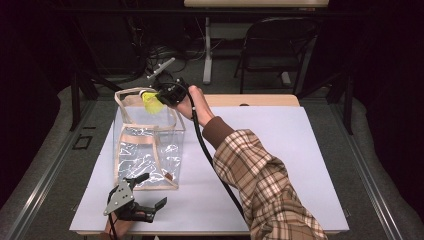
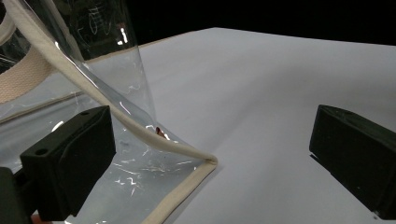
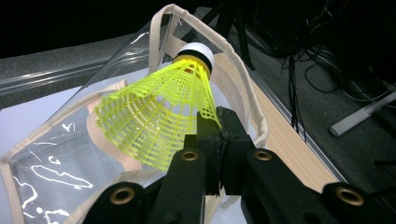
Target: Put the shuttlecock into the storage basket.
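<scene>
The right gripper [image 1: 161, 95], fingers clenched on the yellow shuttlecock's [image 3: 156, 114] skirt edge, hovers over the clear bag's [image 1: 147, 150] far rim; the left gripper [image 1: 150, 192], fingers released, flanks its near corner on the table [image 1: 280, 165].

In the right gripper view, the black right gripper [image 3: 219, 122] covers the lower rim of the yellow mesh plastic shuttlecock [image 3: 156, 112]. The left gripper view's edges cut off the clear plastic tote bag with beige fabric trim [image 2: 140, 163] above and at the left.
</scene>
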Available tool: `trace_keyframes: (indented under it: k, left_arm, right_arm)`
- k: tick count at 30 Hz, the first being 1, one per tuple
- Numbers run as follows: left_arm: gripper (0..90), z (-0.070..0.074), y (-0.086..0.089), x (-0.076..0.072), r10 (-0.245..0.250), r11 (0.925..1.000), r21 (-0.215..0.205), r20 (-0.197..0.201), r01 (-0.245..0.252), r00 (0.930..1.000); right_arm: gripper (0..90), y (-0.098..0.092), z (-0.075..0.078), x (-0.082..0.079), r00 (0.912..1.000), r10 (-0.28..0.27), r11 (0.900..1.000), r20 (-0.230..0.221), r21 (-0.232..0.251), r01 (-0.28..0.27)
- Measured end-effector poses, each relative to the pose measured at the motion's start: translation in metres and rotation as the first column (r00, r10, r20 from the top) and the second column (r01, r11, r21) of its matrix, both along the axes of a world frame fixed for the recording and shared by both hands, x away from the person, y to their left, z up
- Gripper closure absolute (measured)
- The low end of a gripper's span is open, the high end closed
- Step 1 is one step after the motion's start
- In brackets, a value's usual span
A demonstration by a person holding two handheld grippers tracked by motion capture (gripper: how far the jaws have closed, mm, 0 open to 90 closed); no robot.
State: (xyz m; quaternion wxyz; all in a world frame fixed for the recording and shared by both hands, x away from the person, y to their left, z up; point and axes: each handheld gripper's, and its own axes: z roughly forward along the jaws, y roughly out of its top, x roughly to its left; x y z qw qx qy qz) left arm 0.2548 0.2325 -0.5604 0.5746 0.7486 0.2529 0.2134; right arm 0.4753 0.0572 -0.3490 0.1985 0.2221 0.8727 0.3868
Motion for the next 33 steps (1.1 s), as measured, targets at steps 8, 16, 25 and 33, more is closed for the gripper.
trace_keyframes:
  k: [8,16,25,33]
  left_arm:
    - [0.0,0.000,0.000,0.000,-0.004,1.0000,-0.003,-0.002,0.004,1.0000]
    - [0.0,0.000,0.000,0.000,-0.003,1.0000,-0.003,-0.003,0.003,1.0000]
    - [0.0,0.000,0.000,0.000,0.000,1.0000,-0.004,-0.001,0.000,1.0000]
    - [0.0,0.000,0.000,0.000,0.003,1.0000,-0.005,0.001,-0.003,1.0000]
  right_arm:
    - [88.9,0.007,-0.004,0.002,1.0000,-0.007,1.000,0.000,-0.014,0.007]
    - [88.9,0.012,-0.006,0.004,0.9999,-0.014,0.999,0.004,-0.032,0.014]
    - [88.8,0.015,-0.011,0.007,0.9991,-0.042,0.998,0.006,-0.051,0.043]
    - [88.7,0.019,-0.014,0.008,0.9984,-0.055,0.996,0.015,-0.067,0.056]
